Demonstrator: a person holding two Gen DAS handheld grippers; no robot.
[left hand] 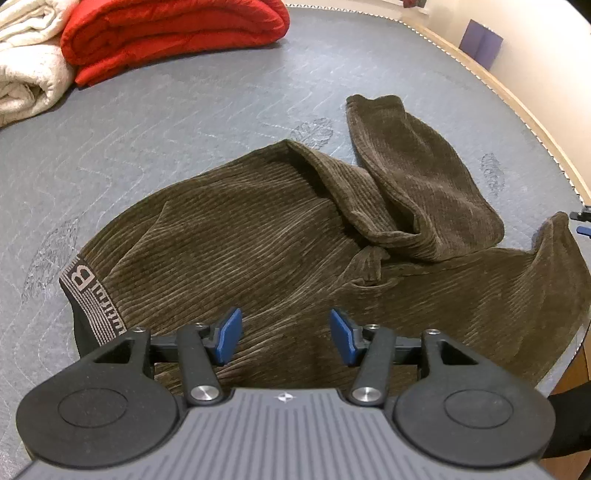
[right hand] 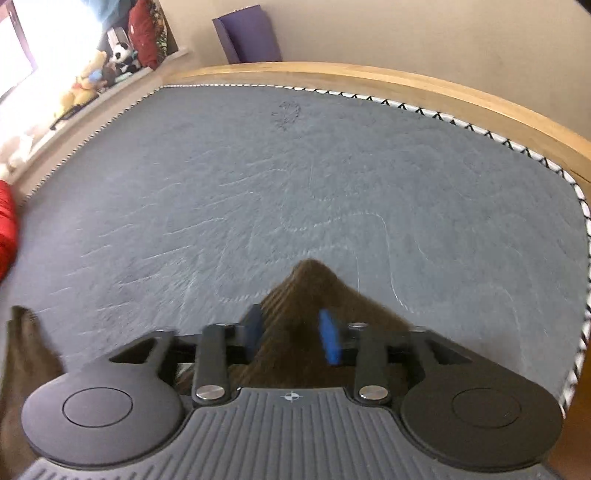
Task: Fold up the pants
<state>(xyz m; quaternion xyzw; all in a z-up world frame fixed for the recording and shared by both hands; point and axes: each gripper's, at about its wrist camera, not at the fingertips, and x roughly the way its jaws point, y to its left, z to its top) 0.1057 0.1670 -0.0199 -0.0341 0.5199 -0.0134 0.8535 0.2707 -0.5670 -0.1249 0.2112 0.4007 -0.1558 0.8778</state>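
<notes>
The pants (left hand: pixel 277 236), brown corduroy, lie crumpled on the grey mattress (left hand: pixel 184 122) near its front edge. The left wrist view shows most of the garment: a waistband (left hand: pixel 90 302) marked with a letter B at the left, one leg (left hand: pixel 417 173) folded back toward the far side, and a raised peak of fabric at the right edge. The lower part of the garment is hidden behind the gripper body.

In the right wrist view only a blurred tent of fabric (right hand: pixel 306 295) is visible, plus a strip at the lower left; the rest is cut off.

The left hand-held gripper (left hand: pixel 286 336) hovers above the fabric with its blue pads wide apart and nothing between them. The right hand-held gripper (right hand: pixel 291 334) has pants fabric between its pads and holds it lifted; motion blur obscures the contact.

Only the left view shows a red blanket (left hand: pixel 173 33) beside a white blanket (left hand: pixel 26 62). Only the right view shows plush toys (right hand: pixel 96 74) on a ledge. A purple object (right hand: pixel 247 33) against the wall appears in both.
</notes>
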